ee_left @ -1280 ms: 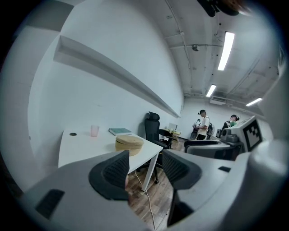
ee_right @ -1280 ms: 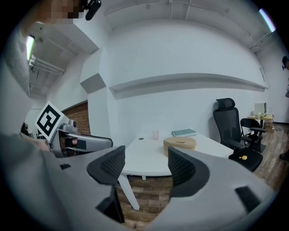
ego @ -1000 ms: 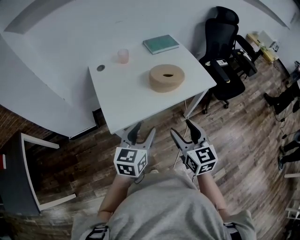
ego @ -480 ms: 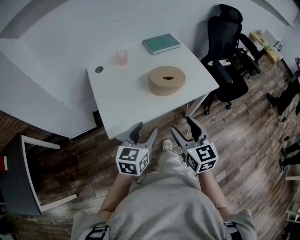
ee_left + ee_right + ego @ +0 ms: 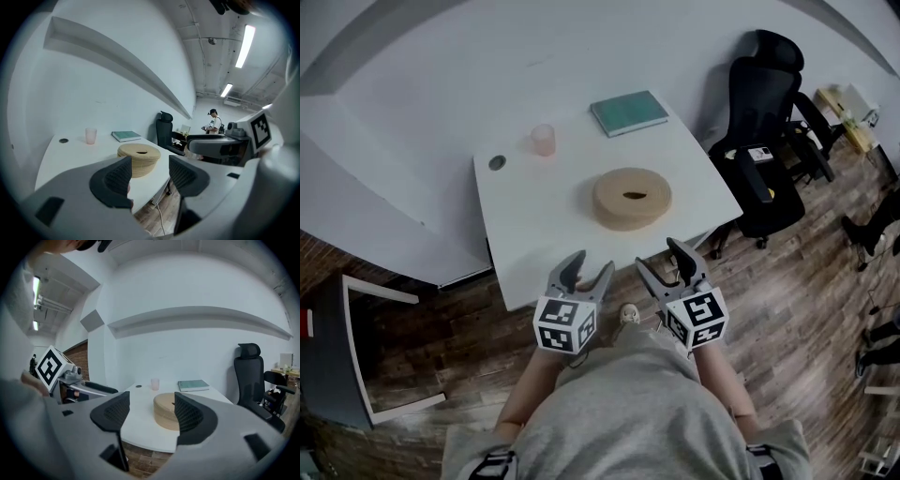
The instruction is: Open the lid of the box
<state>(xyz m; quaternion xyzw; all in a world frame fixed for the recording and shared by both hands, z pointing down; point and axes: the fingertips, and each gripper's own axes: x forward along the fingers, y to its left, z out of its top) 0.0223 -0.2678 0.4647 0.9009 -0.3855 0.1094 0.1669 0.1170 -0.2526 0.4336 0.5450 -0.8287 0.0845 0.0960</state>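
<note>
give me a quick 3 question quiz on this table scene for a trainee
1. True or false: the right tongs are shut on the round box.
2. Pick one: which thing stands nearest the person's edge of the table? A the pink cup, B the green book, C the round box.
3. Short answer: is the lid off the box?

Key
1. False: they are open, empty and not touching the box.
2. C.
3. No, the lid sits on the box.
</note>
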